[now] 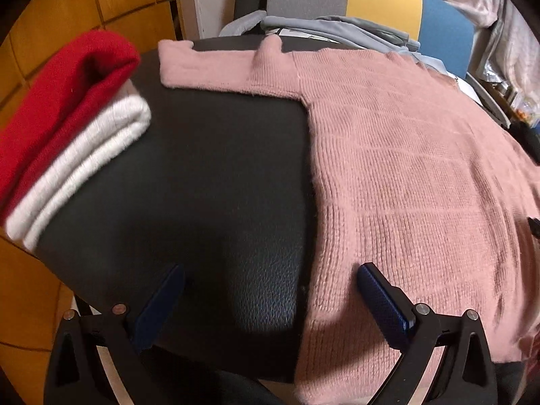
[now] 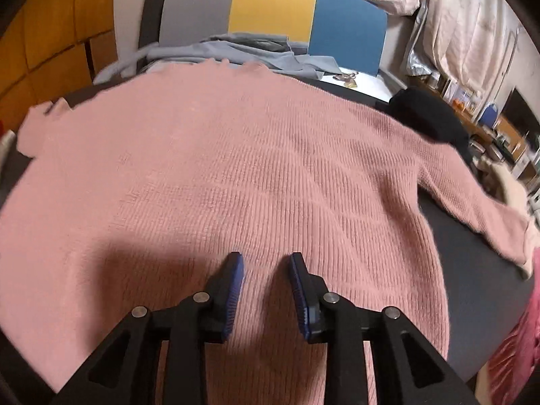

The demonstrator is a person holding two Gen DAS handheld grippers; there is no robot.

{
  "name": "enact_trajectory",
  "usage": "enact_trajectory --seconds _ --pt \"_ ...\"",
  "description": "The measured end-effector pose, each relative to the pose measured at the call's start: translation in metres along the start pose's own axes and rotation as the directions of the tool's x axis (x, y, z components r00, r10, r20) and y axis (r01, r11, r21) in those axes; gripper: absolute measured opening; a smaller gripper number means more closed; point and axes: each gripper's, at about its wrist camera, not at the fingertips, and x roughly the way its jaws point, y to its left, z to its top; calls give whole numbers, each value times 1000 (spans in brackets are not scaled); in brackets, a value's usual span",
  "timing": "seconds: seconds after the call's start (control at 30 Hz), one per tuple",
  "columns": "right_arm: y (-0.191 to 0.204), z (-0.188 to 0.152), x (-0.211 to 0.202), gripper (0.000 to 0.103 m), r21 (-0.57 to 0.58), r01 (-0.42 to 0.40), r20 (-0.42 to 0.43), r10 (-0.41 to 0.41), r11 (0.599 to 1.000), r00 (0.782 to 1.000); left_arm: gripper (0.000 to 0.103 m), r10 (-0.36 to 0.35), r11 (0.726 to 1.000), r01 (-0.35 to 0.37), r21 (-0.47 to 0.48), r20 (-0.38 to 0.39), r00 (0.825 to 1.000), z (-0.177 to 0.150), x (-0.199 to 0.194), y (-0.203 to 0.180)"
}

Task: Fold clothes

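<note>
So I've got the pink ribbed knit sweater (image 2: 236, 168) spread flat on the black leather-look table top (image 1: 202, 175), body filling most of the surface.

From my left wrist cam, the left gripper (image 1: 270, 283) has its jaws spread wide with nothing between them, hanging over the sweater's side edge down at 6 o'clock: one blue-padded finger is over bare table, the other over the knit. This view is the only one that clearly shows the stack at 9 o'clock: a folded red fuzzy sweater (image 1: 67, 81) lying on top of a folded white ribbed sweater (image 1: 84, 165), sitting well apart from the pink one. It also shows one pink sleeve (image 1: 216, 67) stretched out sideways toward 11 o'clock along the far edge.

The right wrist cam gives me what the left one misses: the right gripper (image 2: 266, 270) sits low over the middle of the sweater body, jaws only partly apart and no fabric pinched between them as far as I can see. The other sleeve (image 2: 472, 202) runs off toward 3 o'clock, and there's a black soft lump (image 2: 425, 114) at 2 o'clock past the shoulder.

Both views catch the rumpled grey-blue garment (image 2: 236, 50) at 12 o'clock behind the sweater, in front of a grey, yellow and blue panelled chair back (image 2: 273, 10).
</note>
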Motion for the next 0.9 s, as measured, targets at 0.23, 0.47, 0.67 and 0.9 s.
enact_trajectory --seconds 0.23,0.47,0.67,0.9 --pt "-6 -8 1 29 78 -44 42 41 996 998 30 -5 976 -7 217 52 999 -1 -12 -28" --pt "-11 -9 3 30 83 -38 43 35 996 998 76 94 949 -142 281 178 980 31 -34 12" --pt "-14 -3 11 31 99 -24 28 22 995 999 98 314 904 -394 164 368 875 151 -44 52" --pt "-9 -6 7 31 120 -4 37 0 993 999 100 369 929 -361 -81 148 918 293 24 92"
